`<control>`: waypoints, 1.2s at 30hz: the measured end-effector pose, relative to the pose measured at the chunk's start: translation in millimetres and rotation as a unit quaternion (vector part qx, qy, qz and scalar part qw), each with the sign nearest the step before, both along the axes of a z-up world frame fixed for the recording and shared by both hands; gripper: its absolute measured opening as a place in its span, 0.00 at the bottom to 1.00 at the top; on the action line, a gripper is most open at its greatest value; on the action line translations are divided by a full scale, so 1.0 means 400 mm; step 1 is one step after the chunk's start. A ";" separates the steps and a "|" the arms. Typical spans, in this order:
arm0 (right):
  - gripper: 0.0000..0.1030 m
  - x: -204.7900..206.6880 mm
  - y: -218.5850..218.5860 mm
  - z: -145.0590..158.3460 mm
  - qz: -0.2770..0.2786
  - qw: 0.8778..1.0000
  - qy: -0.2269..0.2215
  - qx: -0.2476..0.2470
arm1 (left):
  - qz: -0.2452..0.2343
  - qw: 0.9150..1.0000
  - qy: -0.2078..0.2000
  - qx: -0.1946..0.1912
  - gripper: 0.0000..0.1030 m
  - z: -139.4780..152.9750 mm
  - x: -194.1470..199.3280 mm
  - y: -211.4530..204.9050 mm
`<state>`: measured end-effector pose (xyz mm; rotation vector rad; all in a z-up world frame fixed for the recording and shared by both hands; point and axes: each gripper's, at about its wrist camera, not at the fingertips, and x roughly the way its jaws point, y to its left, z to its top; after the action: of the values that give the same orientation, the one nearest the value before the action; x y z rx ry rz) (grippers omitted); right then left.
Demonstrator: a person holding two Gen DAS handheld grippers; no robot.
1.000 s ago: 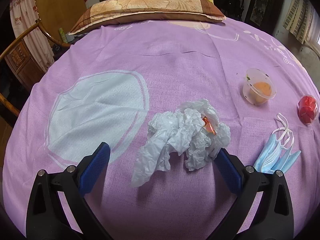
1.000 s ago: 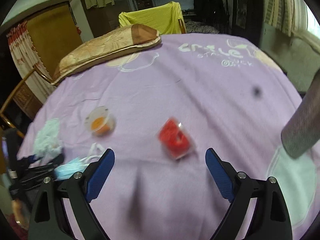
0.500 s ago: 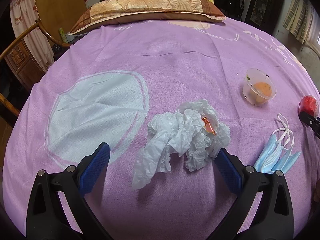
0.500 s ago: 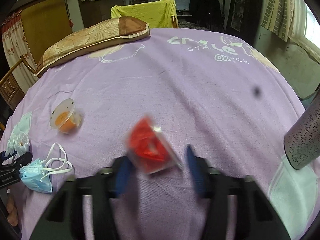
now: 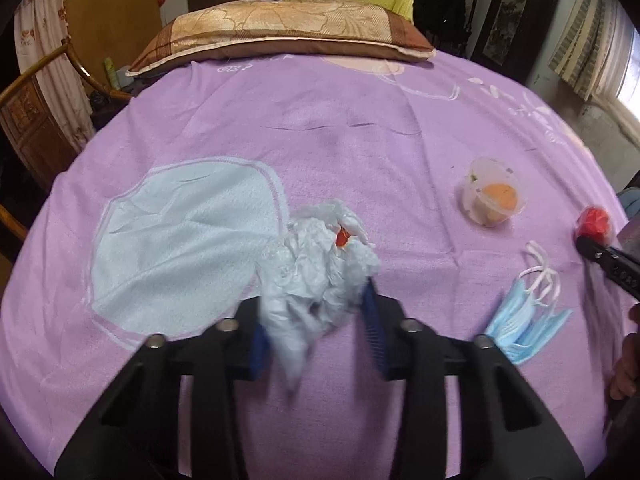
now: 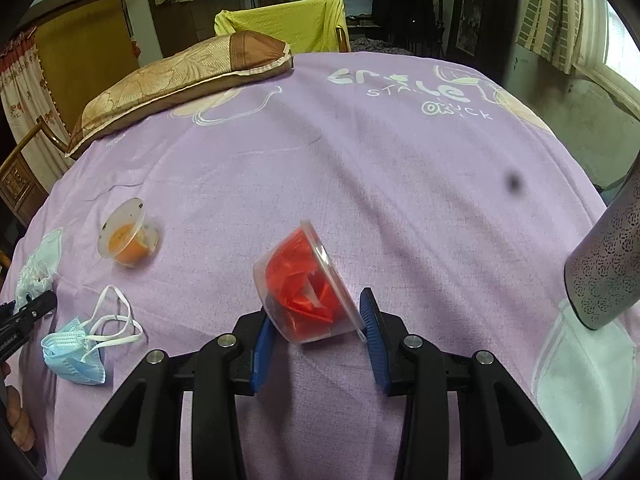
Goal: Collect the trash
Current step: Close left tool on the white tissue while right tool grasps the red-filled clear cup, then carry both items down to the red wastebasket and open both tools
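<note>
Two loose pieces of trash lie between the grippers on the purple sheet point(image 6: 360, 168): a clear cup point(image 6: 128, 238) with orange contents at about ten o'clock from the right gripper point(image 6: 318, 330), and a blue mask point(image 6: 76, 350) at nine o'clock, near the sheet's near-left edge. A perforated grey cylinder point(image 6: 608, 276) leans in at three o'clock, close by. A pillow point(image 5: 280, 34) sits at twelve o'clock along the far edge, with a yellow-draped chair point(image 6: 288, 24) behind; the broad middle of the sheet toward twelve is open. In the left wrist view the cup is at two o'clock and the mask at three, just beside the left gripper point(image 5: 316, 332). Its jaws have just been closing and now pinch a crumpled white bag point(image 5: 316, 272), which bunches up between the blue pads, its tail hanging toward six. The right gripper's jaws have also just closed and clamp a tilted tub point(image 6: 308, 284) of red wrapper by its walls, rim turned toward two o'clock
</note>
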<state>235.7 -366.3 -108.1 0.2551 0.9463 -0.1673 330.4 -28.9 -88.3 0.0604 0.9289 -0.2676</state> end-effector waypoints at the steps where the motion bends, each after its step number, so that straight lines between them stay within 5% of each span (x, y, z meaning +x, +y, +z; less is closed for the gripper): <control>1: 0.40 -0.001 -0.002 0.002 -0.002 1.000 -0.002 0.003 | -0.001 1.000 -0.004 -0.009 0.30 0.007 -0.002 0.004; 13: 0.36 -0.031 -0.001 0.046 0.002 0.999 -0.032 0.024 | -0.004 0.998 -0.055 -0.010 0.30 0.050 -0.043 0.010; 23: 0.27 -0.091 0.048 0.101 0.032 0.997 -0.061 0.028 | -0.001 0.998 -0.053 -0.026 0.30 0.072 -0.159 0.025; 24: 0.28 -0.093 0.044 0.101 0.027 0.997 -0.062 0.022 | -0.002 0.998 -0.056 -0.024 0.30 0.076 -0.171 0.024; 26: 0.51 -0.090 0.032 0.098 0.023 0.998 -0.059 0.019 | -0.002 0.998 -0.065 -0.021 0.30 0.087 -0.193 0.024; 36: 0.58 -0.014 0.037 0.054 0.030 0.998 -0.046 -0.010 | 0.000 0.997 -0.068 -0.034 0.30 0.107 -0.206 0.032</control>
<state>230.2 -351.6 -86.7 0.2137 0.8587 -0.1081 247.9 -16.0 -45.3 0.0147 0.7840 -0.2907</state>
